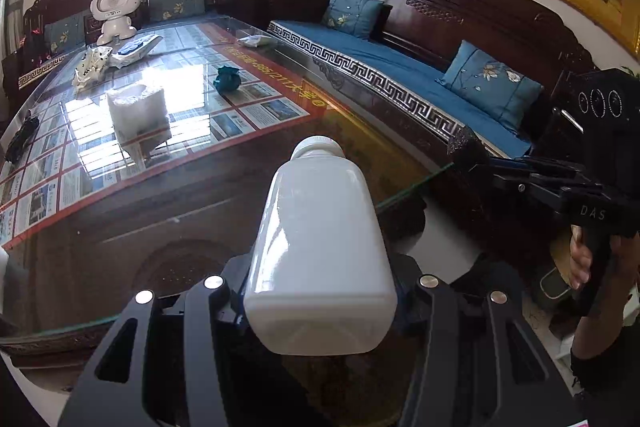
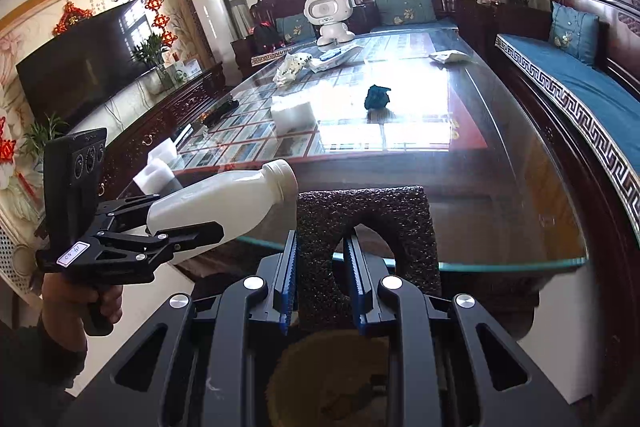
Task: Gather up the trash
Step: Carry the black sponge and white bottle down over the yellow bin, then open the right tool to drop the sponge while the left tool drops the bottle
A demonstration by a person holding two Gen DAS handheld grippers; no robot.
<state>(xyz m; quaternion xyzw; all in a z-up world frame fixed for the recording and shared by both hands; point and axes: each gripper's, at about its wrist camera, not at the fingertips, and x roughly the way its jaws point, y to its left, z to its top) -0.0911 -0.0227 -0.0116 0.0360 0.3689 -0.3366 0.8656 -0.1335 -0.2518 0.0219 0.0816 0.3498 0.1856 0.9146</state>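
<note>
A white plastic bottle (image 1: 320, 251) with a white cap lies lengthwise in my left gripper (image 1: 320, 301), which is shut on its body. The right wrist view shows the same bottle (image 2: 224, 203) in the left gripper (image 2: 180, 227), held by a hand near the table's near edge. My right gripper (image 2: 320, 267) is shut on one leg of a black arch-shaped foam piece (image 2: 360, 211). From the left wrist, the right gripper (image 1: 494, 165) holds the black foam (image 1: 466, 147) off the table's corner. On the glass table (image 2: 500, 187) lie a white foam block (image 2: 292, 113), a teal crumpled wad (image 2: 376, 97) and a crumpled wrapper (image 2: 292, 65).
A white toy robot (image 2: 328, 15) and flat packets (image 2: 336, 57) sit at the table's far end. A white packet (image 2: 450, 57) lies at the right edge. A blue-cushioned wooden sofa (image 1: 400, 67) runs along the right, a TV (image 2: 80, 67) stands left. A round brown object (image 2: 332, 379) lies under the right gripper.
</note>
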